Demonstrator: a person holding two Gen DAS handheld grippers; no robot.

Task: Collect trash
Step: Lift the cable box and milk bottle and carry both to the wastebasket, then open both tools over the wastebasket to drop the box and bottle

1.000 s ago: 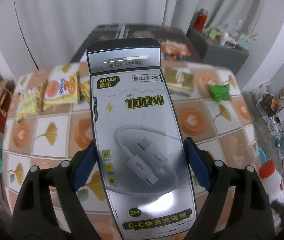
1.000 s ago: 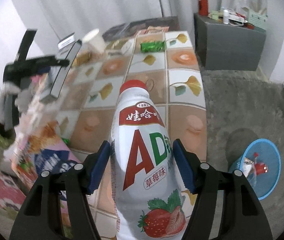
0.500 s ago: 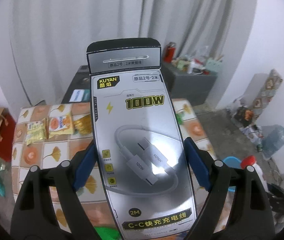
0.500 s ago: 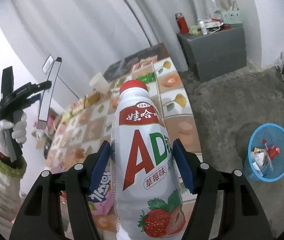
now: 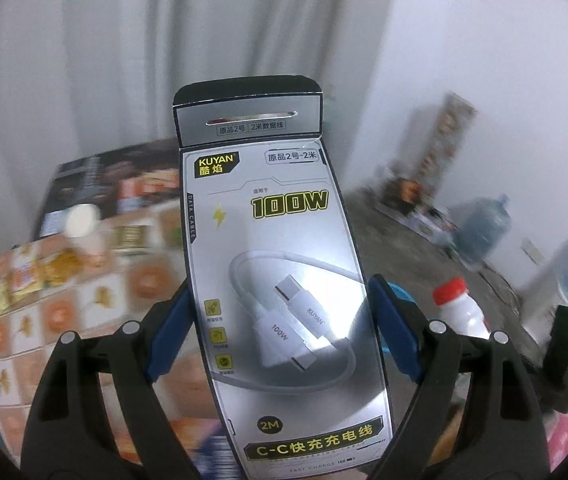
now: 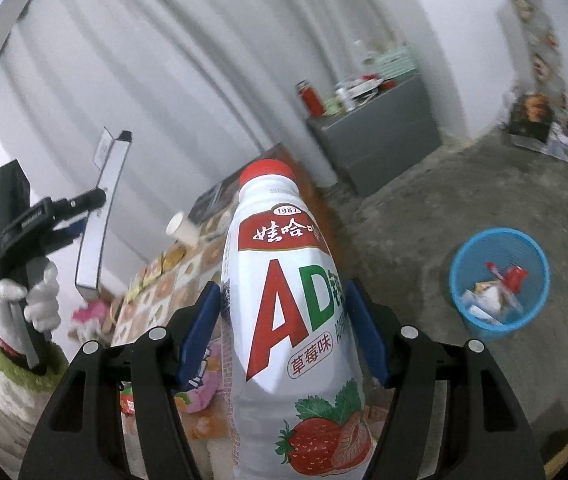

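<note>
Above the tiled table [image 5: 64, 312], left gripper [image 5: 276, 320] clamped on cable box [image 5: 280, 280], right gripper [image 6: 284, 324] clamped on white drink bottle [image 6: 284, 300], blue trash basket [image 6: 498, 248] on floor at right.

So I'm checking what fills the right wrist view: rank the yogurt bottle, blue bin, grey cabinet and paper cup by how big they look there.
1. Yogurt bottle, by far the largest, though nearness to the camera inflates it.
2. Grey cabinet.
3. Blue bin, close to the cabinet, so that order is unsure.
4. Paper cup, smallest.

"KUYAN", "100W", "2M" and "DATA CABLE" are printed on the cable box [image 5: 276, 280]; "1987" and "AD" are printed on the bottle [image 6: 296, 320].
</note>
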